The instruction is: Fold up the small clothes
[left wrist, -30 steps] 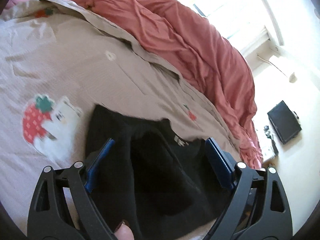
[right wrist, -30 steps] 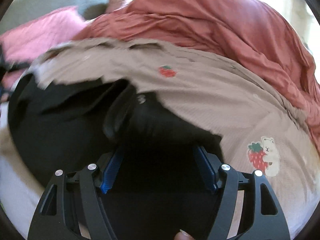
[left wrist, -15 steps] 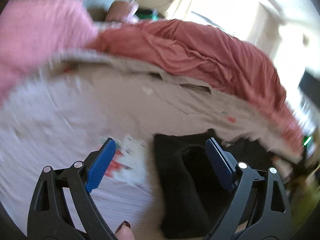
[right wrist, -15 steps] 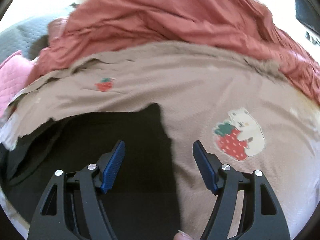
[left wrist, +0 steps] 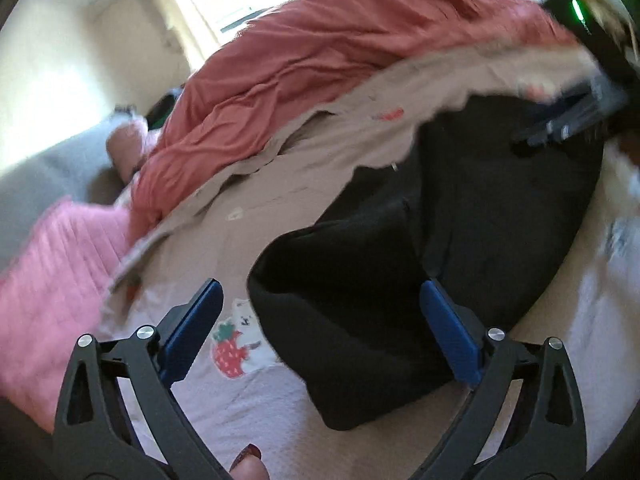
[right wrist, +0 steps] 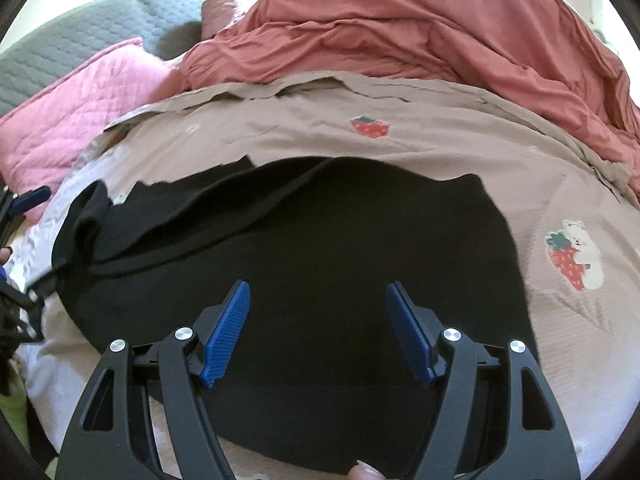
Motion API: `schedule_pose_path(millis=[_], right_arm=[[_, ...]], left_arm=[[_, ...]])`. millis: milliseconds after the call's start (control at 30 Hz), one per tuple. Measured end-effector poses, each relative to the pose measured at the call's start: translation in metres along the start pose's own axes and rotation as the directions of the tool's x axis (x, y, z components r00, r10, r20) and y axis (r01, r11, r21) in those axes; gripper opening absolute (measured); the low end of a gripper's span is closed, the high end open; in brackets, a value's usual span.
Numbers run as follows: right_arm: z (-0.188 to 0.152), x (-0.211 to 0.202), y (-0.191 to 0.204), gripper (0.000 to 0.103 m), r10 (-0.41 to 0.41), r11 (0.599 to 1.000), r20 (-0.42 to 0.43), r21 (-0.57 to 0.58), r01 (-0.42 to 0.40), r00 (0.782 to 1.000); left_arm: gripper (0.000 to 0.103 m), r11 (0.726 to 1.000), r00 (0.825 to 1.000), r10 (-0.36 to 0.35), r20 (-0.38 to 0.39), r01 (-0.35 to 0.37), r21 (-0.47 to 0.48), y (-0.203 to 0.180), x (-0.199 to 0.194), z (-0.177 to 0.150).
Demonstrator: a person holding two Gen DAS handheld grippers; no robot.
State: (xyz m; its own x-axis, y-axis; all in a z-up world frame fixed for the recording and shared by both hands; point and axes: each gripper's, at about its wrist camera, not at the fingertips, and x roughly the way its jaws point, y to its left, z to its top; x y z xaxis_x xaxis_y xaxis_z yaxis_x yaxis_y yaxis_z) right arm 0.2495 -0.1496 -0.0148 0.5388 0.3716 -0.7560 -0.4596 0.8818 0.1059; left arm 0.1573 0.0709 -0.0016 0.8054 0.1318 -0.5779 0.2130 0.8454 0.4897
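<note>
A small black garment (right wrist: 320,240) lies spread on the beige strawberry-print sheet (right wrist: 400,152), with a folded flap along its far left part. My right gripper (right wrist: 318,290) hovers open over the garment's near half, and its blue pads touch nothing. In the left wrist view the same garment (left wrist: 500,200) fills the right side, one thick folded end (left wrist: 348,312) reaching toward me. My left gripper (left wrist: 319,286) is opening wide; that folded end lies below and between the jaws, unpinched. A thumb tip (left wrist: 248,466) shows at the bottom edge.
A rumpled red duvet (right wrist: 420,28) is heaped along the far side of the bed. A pink quilted pillow (right wrist: 80,112) and a grey padded headboard (right wrist: 80,40) lie at the left. A bear-and-strawberry print (right wrist: 574,256) marks the sheet to the right of the garment.
The left view has rolled and swung strongly; the garment now sits to its right and the left jaws stand wider. The right gripper swung off to the right, then back over the flattened garment.
</note>
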Motion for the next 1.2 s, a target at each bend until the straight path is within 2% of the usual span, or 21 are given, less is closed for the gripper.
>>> schedule_pose_path(millis=[67,133,233,333,367,400,500,567,633,667,700,767,800,833,933,1033,1100,1200], right_arm=[[-0.001,0.001,-0.002,0.069,0.007,1.0,0.002,0.012,-0.007,1.0],[-0.001,0.002,-0.004,0.069,0.019,0.999,-0.001,0.029,-0.019,1.0],[-0.002,0.002,-0.01,0.069,0.023,0.998,0.001,0.06,-0.023,1.0],[-0.003,0.003,-0.014,0.069,0.027,0.996,0.001,0.089,-0.027,1.0],[-0.004,0.002,-0.015,0.069,0.028,0.995,0.003,0.093,-0.028,1.0],[-0.004,0.002,-0.017,0.069,0.024,0.995,0.005,0.095,-0.024,1.0],[-0.004,0.004,-0.02,0.069,0.017,0.994,-0.003,0.108,-0.017,1.0],[-0.004,0.007,-0.021,0.069,0.011,0.993,-0.006,0.115,-0.01,1.0],[-0.005,0.008,-0.02,0.069,0.0,0.993,-0.007,0.117,0.0,1.0],[-0.005,0.008,-0.019,0.069,-0.003,0.993,-0.006,0.117,0.004,1.0],[-0.005,0.007,-0.018,0.069,-0.007,0.994,-0.004,0.113,0.008,1.0],[-0.005,0.003,-0.018,0.07,-0.025,0.994,0.004,0.109,0.024,1.0],[-0.005,-0.001,-0.02,0.087,-0.035,0.993,0.013,0.114,0.034,0.999],[-0.006,-0.006,-0.023,0.092,-0.044,0.991,0.026,0.125,0.04,0.999],[-0.008,-0.019,-0.035,0.092,-0.077,0.987,0.055,0.149,0.068,0.996],[-0.012,-0.033,-0.052,0.092,-0.109,0.98,0.07,0.177,0.095,0.992],[-0.018,-0.04,-0.064,0.092,-0.135,0.974,0.071,0.193,0.119,0.988],[-0.029,-0.046,-0.085,0.092,-0.173,0.961,0.05,0.225,0.157,0.984]], left_arm=[[0.093,0.998,0.998,0.057,-0.032,-0.057,0.026,-0.006,0.014,0.004],[0.093,0.997,0.995,0.072,-0.064,-0.073,-0.015,-0.002,0.03,0.011],[0.093,0.983,0.989,0.079,-0.124,-0.098,-0.154,0.016,0.058,0.019],[0.093,0.93,0.977,0.078,-0.2,-0.144,-0.339,0.045,0.081,0.016],[0.093,0.906,0.978,0.06,-0.199,-0.137,-0.401,0.056,0.083,0.012],[0.093,0.869,0.984,0.033,-0.174,-0.114,-0.481,0.069,0.081,0.004],[0.093,0.778,0.99,-0.012,-0.137,-0.077,-0.624,0.095,0.075,-0.015],[0.093,0.7,0.992,-0.048,-0.113,-0.047,-0.712,0.113,0.075,-0.027],[0.093,0.597,0.992,-0.103,-0.07,0.005,-0.802,0.13,0.076,-0.043],[0.093,0.566,0.992,-0.115,-0.057,0.018,-0.824,0.131,0.074,-0.049],[0.093,0.551,0.991,-0.123,-0.054,0.023,-0.834,0.133,0.072,-0.053],[0.093,0.546,0.989,-0.134,-0.067,0.017,-0.837,0.131,0.067,-0.059],[0.093,0.543,0.988,-0.142,-0.069,0.019,-0.84,0.13,0.064,-0.062],[0.093,0.535,0.986,-0.152,-0.06,0.031,-0.845,0.13,0.06,-0.063],[0.093,0.51,0.984,-0.176,-0.035,0.061,-0.858,0.125,0.051,-0.066],[0.093,0.482,0.974,-0.228,0.009,0.121,-0.868,0.114,0.043,-0.065],[0.093,0.49,0.969,-0.248,0.021,0.144,-0.86,0.105,0.037,-0.063],[0.093,0.525,0.966,-0.259,0.0,0.14,-0.839,0.091,0.033,-0.062]])
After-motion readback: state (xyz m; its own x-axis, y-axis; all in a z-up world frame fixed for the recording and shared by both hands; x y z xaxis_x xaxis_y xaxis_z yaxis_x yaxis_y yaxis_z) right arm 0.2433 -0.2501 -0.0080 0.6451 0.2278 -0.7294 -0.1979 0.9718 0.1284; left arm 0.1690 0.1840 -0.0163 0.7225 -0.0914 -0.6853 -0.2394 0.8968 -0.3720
